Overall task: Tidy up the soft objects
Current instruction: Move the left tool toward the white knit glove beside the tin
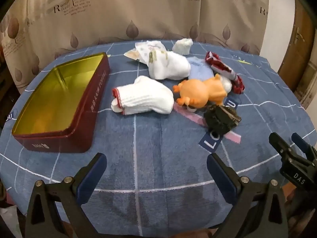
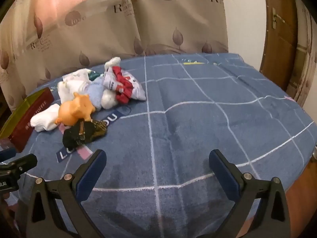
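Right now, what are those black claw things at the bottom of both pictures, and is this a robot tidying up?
No robot here. A person holds a grabber tool in each hand, and each tool carries a small camera that looks forward between its two fingers. One picture comes from the left gripper, the other from the right gripper. Both are wide open and hold nothing.

They look down at a table with a blue checked cloth. On it stands an open red tin, gold inside and empty as far as the picture shows. Beside the tin lies a pile of soft things: a white sock with a red edge, more white socks, an orange toy animal, a dark scrunched thing and red and white cloth. Behind hangs a curtain with leaf prints.
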The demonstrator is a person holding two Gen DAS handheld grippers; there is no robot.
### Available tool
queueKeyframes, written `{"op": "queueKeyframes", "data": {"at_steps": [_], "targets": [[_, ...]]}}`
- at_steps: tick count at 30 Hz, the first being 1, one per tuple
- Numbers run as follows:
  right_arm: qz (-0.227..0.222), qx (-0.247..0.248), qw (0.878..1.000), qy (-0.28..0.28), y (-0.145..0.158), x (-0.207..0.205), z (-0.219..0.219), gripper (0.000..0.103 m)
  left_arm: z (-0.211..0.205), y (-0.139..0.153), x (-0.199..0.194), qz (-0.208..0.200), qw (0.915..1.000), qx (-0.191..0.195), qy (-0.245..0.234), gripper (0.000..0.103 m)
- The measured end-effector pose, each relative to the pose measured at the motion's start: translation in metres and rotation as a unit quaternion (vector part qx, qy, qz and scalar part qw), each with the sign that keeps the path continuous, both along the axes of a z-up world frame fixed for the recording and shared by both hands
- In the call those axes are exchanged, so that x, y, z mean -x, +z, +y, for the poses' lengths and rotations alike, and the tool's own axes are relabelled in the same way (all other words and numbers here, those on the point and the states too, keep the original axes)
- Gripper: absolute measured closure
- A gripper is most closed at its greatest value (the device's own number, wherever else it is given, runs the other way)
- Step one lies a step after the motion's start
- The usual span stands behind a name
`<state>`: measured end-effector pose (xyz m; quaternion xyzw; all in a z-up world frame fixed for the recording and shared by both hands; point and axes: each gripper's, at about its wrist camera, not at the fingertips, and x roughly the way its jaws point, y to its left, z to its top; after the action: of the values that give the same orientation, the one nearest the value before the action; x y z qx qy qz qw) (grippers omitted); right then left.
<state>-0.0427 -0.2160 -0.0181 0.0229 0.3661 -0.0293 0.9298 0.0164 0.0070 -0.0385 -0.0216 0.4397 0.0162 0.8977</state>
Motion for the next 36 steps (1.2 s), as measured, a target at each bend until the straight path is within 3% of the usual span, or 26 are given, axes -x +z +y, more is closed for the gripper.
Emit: {"op": "queueKeyframes", "data": {"at_steps": [5,9,13,23,29,36], "targets": [[-0.001,0.012,1.0,0.014,-0.005,0.001,0.008,0.0,0.0,-0.008,-0.002,-0.003,0.9999,-0.015,0.005,0.0],[-0.001,-0.002,1.0,0.012,-0.007,0.0,0.004,0.0,0.0,-0.014,-0.003,-0.004,0.9994,-0.035,0.003,0.0],[0.005,-0.019,1.0,0.008,-0.011,-0.002,-0.001,0.0,0.001,-0.017,-0.005,0.0,0.9995,-0.031,-0.007,0.0],[0.012,-0.034,0.999,0.008,-0.015,-0.006,-0.006,0.0,0.006,0.006,-0.02,-0.017,0.9982,-0.045,-0.036,0.0],[0.014,-0.034,0.999,0.01,-0.015,-0.007,-0.007,0.0,0.004,0.012,-0.041,-0.012,0.9924,-0.089,-0.084,0.0],[0.013,-0.034,0.999,0.009,-0.015,-0.007,-0.006,0.0,-0.001,0.001,-0.066,0.016,0.9778,-0.163,-0.131,0.0]]}}
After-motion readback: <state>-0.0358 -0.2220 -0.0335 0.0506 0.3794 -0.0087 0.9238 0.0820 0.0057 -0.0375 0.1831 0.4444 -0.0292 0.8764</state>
